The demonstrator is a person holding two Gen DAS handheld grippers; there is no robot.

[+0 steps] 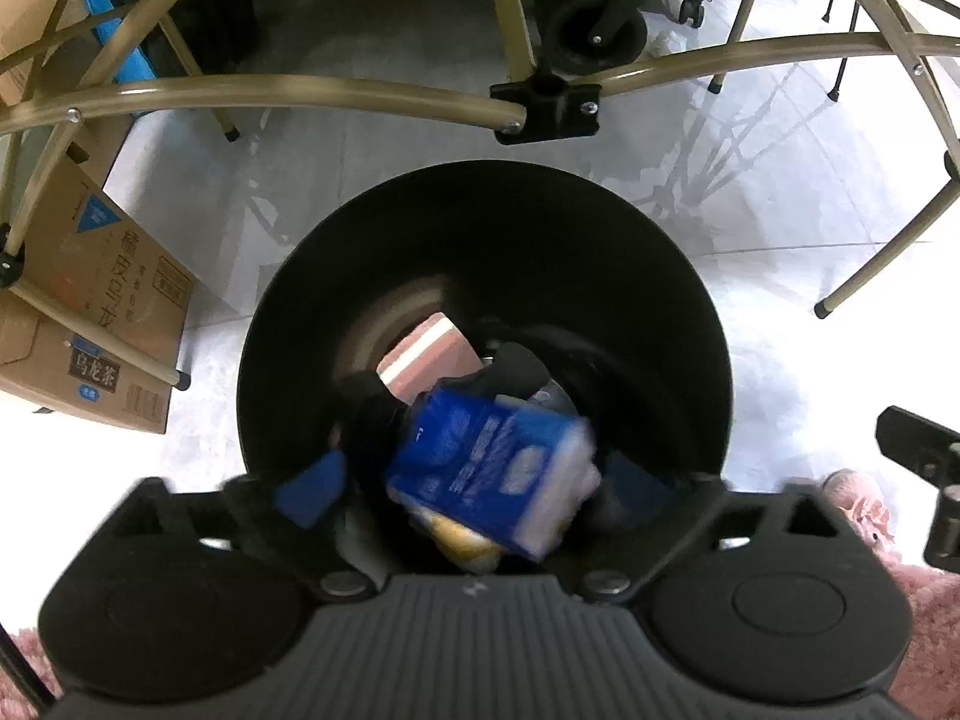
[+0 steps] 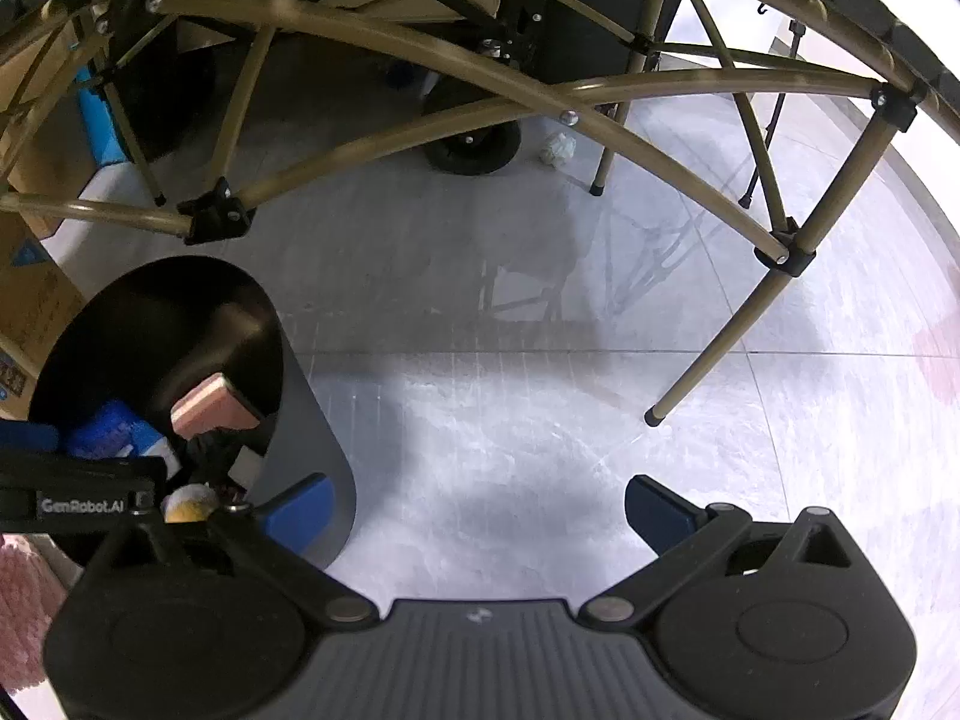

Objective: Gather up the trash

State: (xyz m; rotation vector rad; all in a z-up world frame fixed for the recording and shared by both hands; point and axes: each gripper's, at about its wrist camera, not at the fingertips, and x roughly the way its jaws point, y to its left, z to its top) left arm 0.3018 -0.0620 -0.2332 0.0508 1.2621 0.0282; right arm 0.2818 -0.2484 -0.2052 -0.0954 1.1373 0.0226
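On our far left sit the cardboard boxes (image 1: 90,324), and just beside them the black bin (image 1: 486,276) stands on the pale floor (image 2: 510,420) under the folding table's tan frame (image 1: 300,93). Our left gripper (image 1: 474,480) hangs straight over the bin's mouth with its jaws spread wide; the blue tissue pack (image 1: 489,474) sits blurred between the blue pads (image 1: 312,489), touching neither as far as we can tell, so we judge it let go and dropping onto the pink box (image 1: 429,357) and other rubbish inside. It could catch on the heap and tip against the wall, though the mouth is wide. Further right, our right gripper (image 2: 480,510) is open and empty over bare floor. Beyond it, a crumpled white wad (image 2: 558,149) lies near a black wheel (image 2: 474,147) under the table; reaching for it, we risk knocking the frame's legs or clipping the bin.
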